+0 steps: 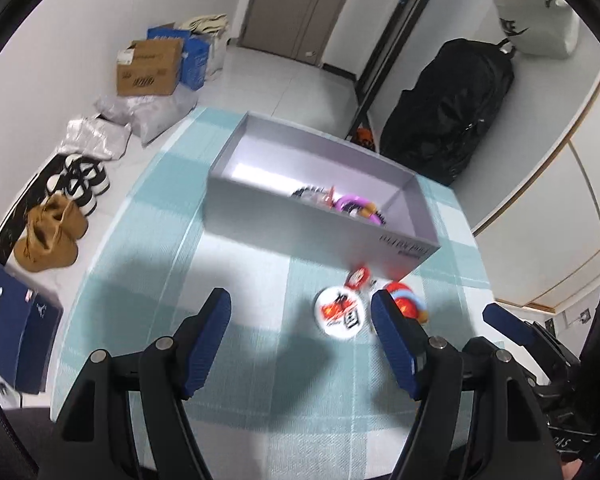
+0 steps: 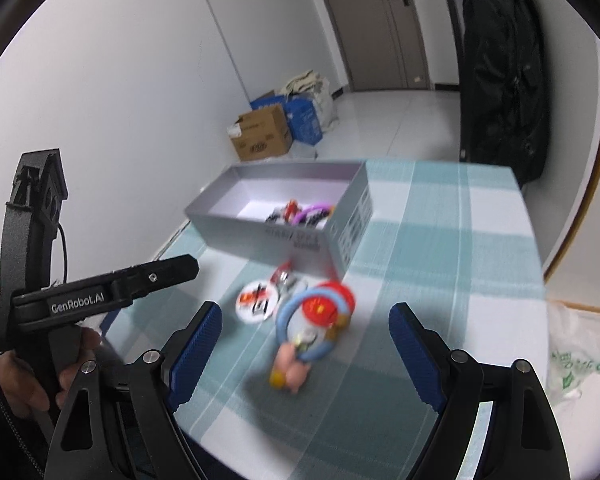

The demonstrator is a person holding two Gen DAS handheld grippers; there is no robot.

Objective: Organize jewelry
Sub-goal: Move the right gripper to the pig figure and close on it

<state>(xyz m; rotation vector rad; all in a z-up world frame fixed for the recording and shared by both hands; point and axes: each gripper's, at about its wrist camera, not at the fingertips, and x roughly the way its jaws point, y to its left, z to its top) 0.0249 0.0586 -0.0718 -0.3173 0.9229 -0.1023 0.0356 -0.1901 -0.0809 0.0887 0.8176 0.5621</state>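
Right wrist view shows one grey box (image 2: 300, 236) on the checked cloth (image 2: 440, 248), several pieces inside it, too blurred to count. In front lie one round white badge (image 2: 257, 301), one small red piece (image 2: 284, 276) and one blue-ringed charm (image 2: 316, 320). Both the right gripper (image 2: 305, 344) and the left gripper (image 1: 300, 328) stand wide apart, holding nothing.

Readable: "GenRobot.AI" in pale letters along the black body of the left gripper (image 2: 100, 298), at left of the right wrist view. Jumpman logo, white, on the dark blue shoebox (image 1: 4, 320) at lower left of the left wrist view. Lettering on the grey box (image 1: 404, 250) too blurred to read.
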